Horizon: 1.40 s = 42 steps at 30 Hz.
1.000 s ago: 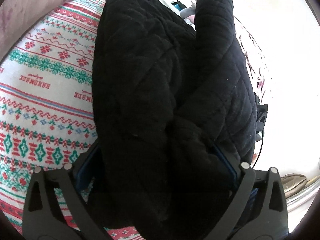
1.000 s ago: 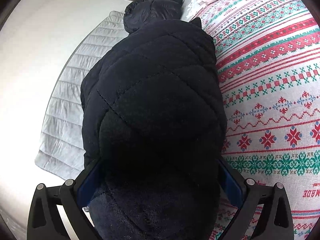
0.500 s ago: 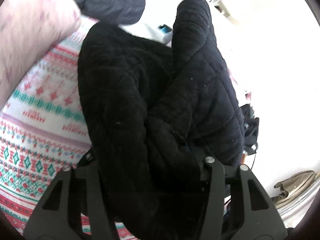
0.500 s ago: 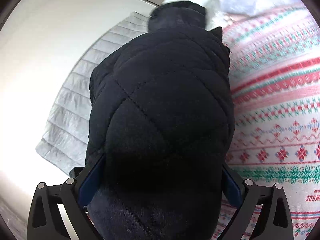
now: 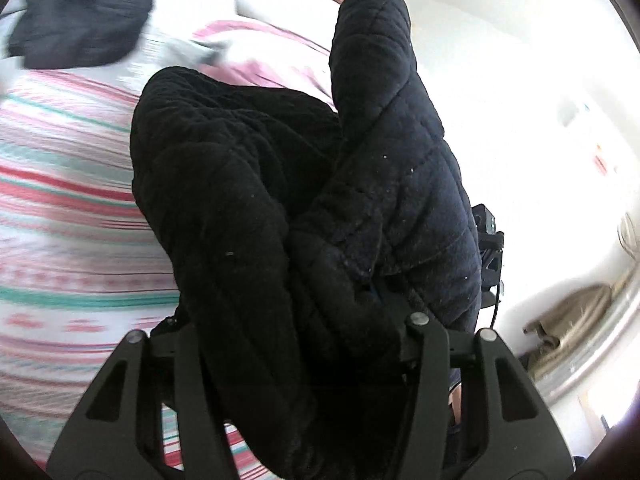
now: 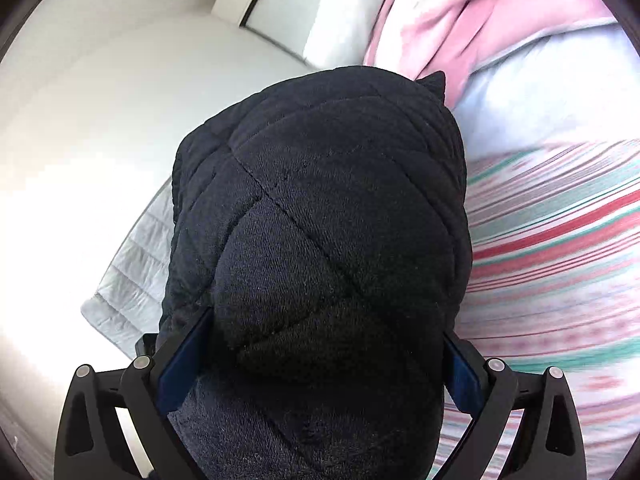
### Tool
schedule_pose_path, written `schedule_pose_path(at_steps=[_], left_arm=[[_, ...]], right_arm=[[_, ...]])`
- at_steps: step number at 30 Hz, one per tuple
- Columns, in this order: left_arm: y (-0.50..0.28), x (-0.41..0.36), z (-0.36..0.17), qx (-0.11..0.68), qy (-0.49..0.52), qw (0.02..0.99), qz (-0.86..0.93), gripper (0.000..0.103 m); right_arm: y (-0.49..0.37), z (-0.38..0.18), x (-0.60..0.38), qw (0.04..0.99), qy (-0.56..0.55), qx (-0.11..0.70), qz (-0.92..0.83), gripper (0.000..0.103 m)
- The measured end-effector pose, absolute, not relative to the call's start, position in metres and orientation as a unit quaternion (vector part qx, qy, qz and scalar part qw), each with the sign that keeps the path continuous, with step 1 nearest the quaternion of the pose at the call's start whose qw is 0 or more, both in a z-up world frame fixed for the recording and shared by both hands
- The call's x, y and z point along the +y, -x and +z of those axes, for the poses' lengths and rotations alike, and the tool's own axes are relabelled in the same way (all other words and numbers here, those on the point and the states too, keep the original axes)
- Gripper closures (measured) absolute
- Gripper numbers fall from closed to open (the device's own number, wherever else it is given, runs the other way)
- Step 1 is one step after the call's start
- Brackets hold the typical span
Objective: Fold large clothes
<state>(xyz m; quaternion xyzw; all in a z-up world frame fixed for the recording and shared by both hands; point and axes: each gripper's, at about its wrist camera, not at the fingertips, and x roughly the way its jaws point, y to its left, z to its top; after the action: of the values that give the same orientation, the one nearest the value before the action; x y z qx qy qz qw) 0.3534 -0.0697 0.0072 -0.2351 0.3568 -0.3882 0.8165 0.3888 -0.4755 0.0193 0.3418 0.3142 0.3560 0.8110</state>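
Note:
A black quilted garment (image 5: pixel 288 184) fills the middle of the left wrist view, bunched in thick folds with one padded part standing up at the right. My left gripper (image 5: pixel 288 320) is shut on it; the fabric hides the fingertips. In the right wrist view the same black quilted garment (image 6: pixel 320 220) bulges up between the fingers of my right gripper (image 6: pixel 320 344), which is shut on a thick bundle of it. The garment hangs lifted above the patterned bedspread (image 5: pixel 60 208).
The bedspread with red and green bands (image 6: pixel 560 248) lies below, blurred. A second dark garment (image 5: pixel 80 12) lies at the far left. A pink blanket (image 6: pixel 460 20) lies beyond. A grey quilted mat (image 6: pixel 132 280) lies on the white floor. A tan cloth (image 5: pixel 576 320) lies at the right.
Both grippers have lifted the black garment up and away from the bedspread. The left jaws have closed in on the fabric. The views now tilt toward the far end of the bed.

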Motion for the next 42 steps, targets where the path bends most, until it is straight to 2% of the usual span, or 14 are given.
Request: schedule_pose_path(at_steps=[5,10,13,17,20,23,29,39,42], left_arm=[[-0.363,-0.190,-0.005,0.378,0.213,0.787,-0.437,0.049],[-0.374,-0.303,-0.040,0.405,0.226,0.751,-0.471,0.049],[-0.371,-0.364,-0.059,0.409,0.216,0.745,-0.481,0.049],[-0.345,-0.409,-0.077,0.412,0.163,0.749,-0.493,0.048],[-0.328,-0.411,-0.083,0.387,0.134,0.774,-0.484,0.046],[-0.356,-0.396,-0.089,0.427,0.181,0.745,-0.479,0.043],[-0.372,-0.373,-0.087,0.457,0.169,0.734,-0.474,0.034],[-0.355,-0.331,-0.060,0.439,0.142,0.765,-0.449,0.034],[-0.346,-0.313,-0.052,0.435,0.105,0.792,-0.416,0.034]], right_arm=[[-0.354,0.020,-0.598,0.843,-0.337,0.300,0.293,0.002],[-0.336,0.013,-0.717,0.867,-0.319,0.308,0.229,0.002],[-0.332,-0.006,-0.779,0.871,-0.323,0.317,0.192,0.002],[-0.326,-0.044,-0.822,0.871,-0.348,0.319,0.134,0.004],[-0.329,-0.057,-0.831,0.864,-0.370,0.315,0.131,0.003],[-0.331,-0.039,-0.820,0.879,-0.332,0.327,0.102,0.003],[-0.318,-0.007,-0.789,0.902,-0.289,0.315,0.053,0.003],[-0.292,0.029,-0.721,0.924,-0.210,0.320,0.009,0.003],[-0.286,0.039,-0.691,0.923,-0.194,0.331,-0.007,0.003]])
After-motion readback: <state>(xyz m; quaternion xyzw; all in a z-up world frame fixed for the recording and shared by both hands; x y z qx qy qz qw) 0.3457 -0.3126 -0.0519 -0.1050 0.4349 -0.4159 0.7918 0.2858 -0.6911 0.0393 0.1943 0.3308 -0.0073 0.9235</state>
